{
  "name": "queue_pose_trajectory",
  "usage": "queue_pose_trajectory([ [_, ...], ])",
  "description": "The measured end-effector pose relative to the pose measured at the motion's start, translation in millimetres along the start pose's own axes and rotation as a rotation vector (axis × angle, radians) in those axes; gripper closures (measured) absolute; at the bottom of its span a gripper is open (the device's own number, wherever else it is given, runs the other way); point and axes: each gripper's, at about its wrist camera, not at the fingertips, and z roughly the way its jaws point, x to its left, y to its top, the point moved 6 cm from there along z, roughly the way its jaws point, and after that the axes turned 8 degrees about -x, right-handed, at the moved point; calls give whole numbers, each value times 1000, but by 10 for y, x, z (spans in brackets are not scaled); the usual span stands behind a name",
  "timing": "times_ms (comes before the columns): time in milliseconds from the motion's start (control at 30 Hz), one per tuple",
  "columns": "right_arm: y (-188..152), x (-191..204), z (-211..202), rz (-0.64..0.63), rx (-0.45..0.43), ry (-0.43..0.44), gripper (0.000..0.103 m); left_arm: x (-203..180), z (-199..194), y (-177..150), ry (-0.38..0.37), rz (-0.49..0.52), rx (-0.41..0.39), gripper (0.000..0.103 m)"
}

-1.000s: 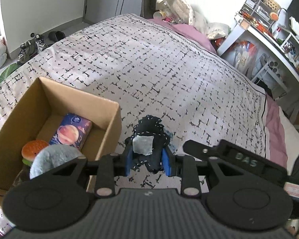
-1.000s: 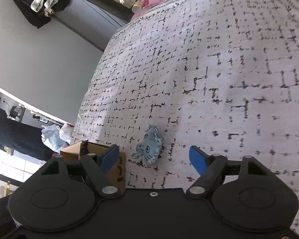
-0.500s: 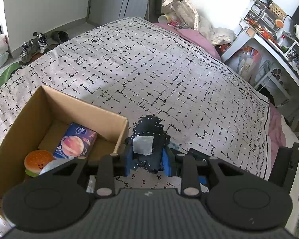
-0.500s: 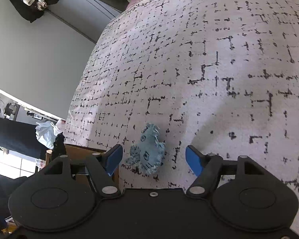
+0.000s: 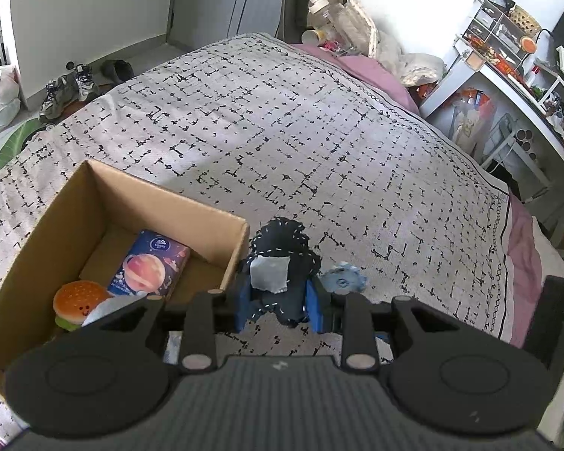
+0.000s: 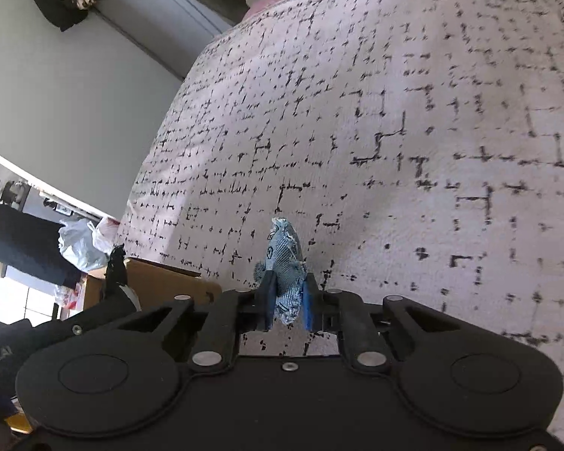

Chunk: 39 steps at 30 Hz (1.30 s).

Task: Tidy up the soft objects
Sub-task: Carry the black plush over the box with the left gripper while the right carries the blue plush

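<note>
My left gripper (image 5: 280,306) is shut on a dark navy stitched soft toy (image 5: 278,259) with a grey patch, held just right of the cardboard box (image 5: 71,191). The box holds a burger plush (image 5: 77,300), a tissue pack (image 5: 150,263) and a grey plush, mostly hidden behind my gripper. My right gripper (image 6: 286,302) is shut on a light blue fabric toy (image 6: 284,259) at the bedspread (image 6: 394,150). That blue toy also shows in the left wrist view (image 5: 342,280), right of the navy toy.
The box corner (image 6: 161,274) shows at the left of the right wrist view. Shoes (image 5: 65,86) lie on the floor beyond the bed. A cluttered white desk (image 5: 507,75) stands at the right. Pink pillows (image 5: 357,67) lie at the bed's head.
My right gripper moved in around the light blue toy and shut on it. My left gripper kept hold of the navy toy and shifted slightly right of the box.
</note>
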Motion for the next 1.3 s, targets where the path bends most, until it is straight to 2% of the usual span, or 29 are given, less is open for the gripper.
queue_pose_trajectory([
  [733,-42,140,-724,-34,-121,-52,89,71,-493,52,-32,-4,-39,73],
  [1300,-106,596,-1052,-111,-220,-99,89,541,-761,268,-54,-41,-70,73],
])
